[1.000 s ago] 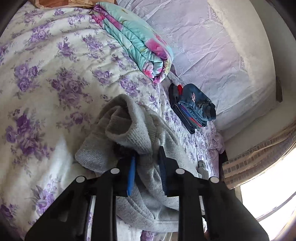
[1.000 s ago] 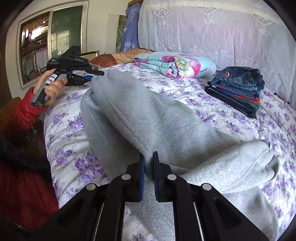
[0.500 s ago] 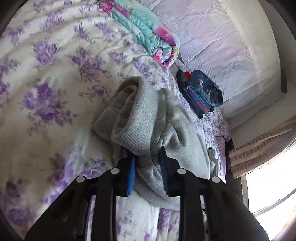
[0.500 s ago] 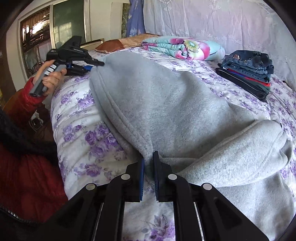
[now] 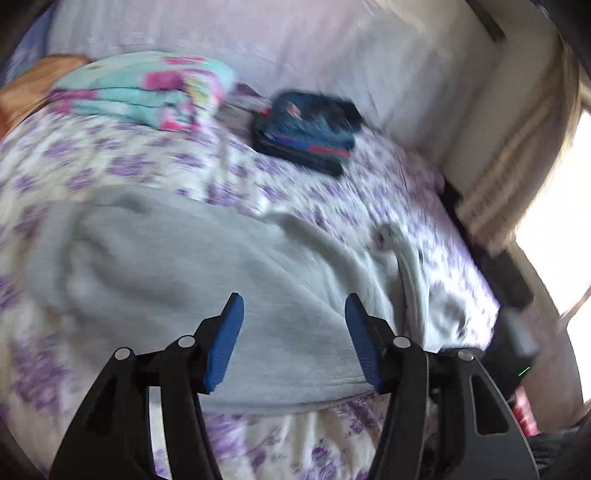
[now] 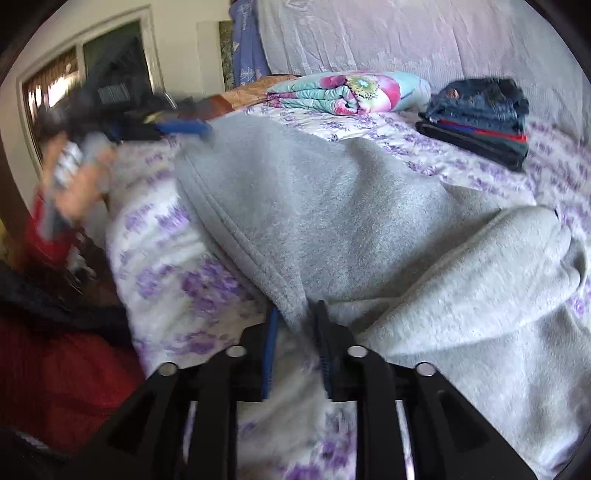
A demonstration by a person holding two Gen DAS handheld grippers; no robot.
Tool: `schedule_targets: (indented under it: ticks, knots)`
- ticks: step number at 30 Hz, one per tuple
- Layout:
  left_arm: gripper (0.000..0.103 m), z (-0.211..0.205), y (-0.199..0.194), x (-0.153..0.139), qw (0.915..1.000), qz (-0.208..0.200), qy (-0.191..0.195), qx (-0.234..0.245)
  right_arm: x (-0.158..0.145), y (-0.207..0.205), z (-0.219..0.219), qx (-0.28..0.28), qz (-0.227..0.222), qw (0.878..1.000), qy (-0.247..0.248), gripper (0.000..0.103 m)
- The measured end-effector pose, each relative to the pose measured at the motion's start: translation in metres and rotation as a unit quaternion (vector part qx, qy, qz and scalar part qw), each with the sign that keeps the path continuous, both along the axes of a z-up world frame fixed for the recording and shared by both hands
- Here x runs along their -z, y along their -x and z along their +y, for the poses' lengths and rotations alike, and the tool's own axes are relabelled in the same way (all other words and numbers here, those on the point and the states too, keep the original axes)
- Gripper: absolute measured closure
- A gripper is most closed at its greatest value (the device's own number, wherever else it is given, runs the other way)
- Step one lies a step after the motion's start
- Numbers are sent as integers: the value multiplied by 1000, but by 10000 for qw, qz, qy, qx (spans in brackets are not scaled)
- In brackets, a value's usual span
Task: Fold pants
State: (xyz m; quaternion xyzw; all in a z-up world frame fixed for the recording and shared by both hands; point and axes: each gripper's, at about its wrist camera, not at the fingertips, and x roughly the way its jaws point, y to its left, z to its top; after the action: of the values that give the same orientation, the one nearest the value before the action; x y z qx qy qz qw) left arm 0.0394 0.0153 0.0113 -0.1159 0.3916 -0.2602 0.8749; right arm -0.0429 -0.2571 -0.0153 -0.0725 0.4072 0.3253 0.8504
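Grey sweatpants (image 5: pixel 192 273) lie folded over on the floral bedspread (image 5: pixel 110 166). My left gripper (image 5: pixel 293 306) is open and empty, its blue pads hovering just above the pants' near edge. In the right wrist view the pants (image 6: pixel 332 206) fill the middle. My right gripper (image 6: pixel 295 314) has its jaws slightly parted around a corner of the grey fabric, which still sits between the pads. The left gripper (image 6: pixel 181 127) shows blurred at the pants' far left corner, held by a hand.
A folded stack of jeans and dark pants (image 5: pixel 310 129) (image 6: pixel 480 110) lies toward the back of the bed. A rolled floral quilt (image 5: pixel 147 92) (image 6: pixel 347 90) lies beside it. A lilac curtain (image 6: pixel 406 33) hangs behind. The person's red sleeve (image 6: pixel 55 369) is at left.
My left gripper has opened and let go of the pants, and swung to look across the bed. The pants have been lowered flatter onto the bed. My right gripper's jaws have parted a little.
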Motion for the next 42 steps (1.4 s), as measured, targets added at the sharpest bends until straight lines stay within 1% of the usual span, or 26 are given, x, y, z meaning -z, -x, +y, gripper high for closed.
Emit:
schedule_targets:
  ticks: [1, 3, 4, 5, 6, 7, 8, 9, 11, 13, 16, 20, 22, 24, 25, 26, 27, 28, 30, 32, 34, 36, 37, 39, 41, 42]
  knots:
    - [48, -14, -3, 7, 9998, 7, -169, 141, -11, 0, -9, 151, 4, 9998, -121, 71]
    - [47, -39, -8, 31, 9982, 145, -487, 332, -34, -6, -29, 621, -122, 9979, -169, 54]
    - [44, -42, -12, 42, 9976, 235, -564, 328, -44, -12, -39, 888, -175, 9957, -179, 50]
    - [43, -45, -15, 54, 9970, 325, -650, 257, -57, -23, -52, 1349, -234, 9904, -176, 41]
    - [43, -46, -13, 66, 9969, 314, -694, 201, -66, -35, -61, 1767, -268, 9838, -121, 34]
    - [42, -47, -10, 70, 9971, 168, -719, 184, -74, -50, -69, 2133, -266, 9766, -47, 33]
    - [39, -49, -2, 72, 9965, -117, -800, 199, -78, -64, -73, 2306, -235, 9728, -21, 31]
    - [34, -52, 3, 72, 9954, -268, -885, 254, -80, -85, -75, 2455, -125, 9693, 25, 29]
    - [28, -57, 7, 71, 9939, -382, -988, 322, -77, -123, -74, 2641, 190, 9642, 161, 29]
    - [24, -54, 5, 71, 9944, -354, -914, 385, -67, -164, -69, 2835, 511, 9567, 414, 29]
    - [21, -54, 6, 69, 9945, -377, -853, 476, -49, -204, -61, 3040, 755, 9443, 1007, 29]
    - [20, -59, 9, 69, 9943, -424, -803, 551, -17, -228, -64, 3247, 1279, 9233, 1606, 29]
    - [19, -57, 8, 68, 9947, -432, -705, 612, 0, -229, -73, 3294, 1510, 9158, 1731, 31]
    - [19, -56, 9, 67, 9948, -442, -647, 658, 13, -227, -77, 3269, 1532, 9141, 1846, 31]
    - [18, -55, 8, 67, 9948, -445, -625, 674, 16, -224, -76, 3218, 1486, 9161, 1874, 32]
    - [18, -55, 8, 67, 9948, -447, -602, 694, 18, -220, -74, 3157, 1404, 9185, 1925, 36]
    - [18, -55, 8, 67, 9948, -446, -586, 709, 17, -217, -73, 3094, 1311, 9223, 1910, 53]
    - [17, -55, 8, 67, 9948, -443, -576, 720, 15, -214, -75, 3060, 1305, 9263, 1769, 61]
    - [17, -55, 8, 67, 9947, -437, -572, 731, 5, -207, -85, 3174, 1222, 9297, 1416, 90]
    - [16, -55, 7, 67, 9945, -437, -589, 749, -9, -196, -100, 3258, 1070, 9345, 955, 93]
    - [16, -55, 7, 67, 9943, -441, -579, 775, -34, -170, -122, 3379, 750, 9377, 290, 93]
    - [16, -52, 6, 67, 9949, -441, -472, 775, -60, -136, -145, 3505, 374, 9353, -304, 93]
    - [16, -50, 6, 66, 9951, -449, -389, 788, -71, -110, -159, 3589, 223, 9305, -694, 93]
    - [16, -45, 6, 65, 9953, -437, -170, 850, -76, -58, -187, 3712, 109, 9170, -1458, 93]
    - [13, -43, 5, 64, 9947, -410, -34, 942, -64, -17, -206, 3847, 137, 9042, -1849, 93]
    - [12, -43, 5, 64, 9943, -413, -17, 987, -52, -1, -216, 3967, 257, 8964, -1960, 94]
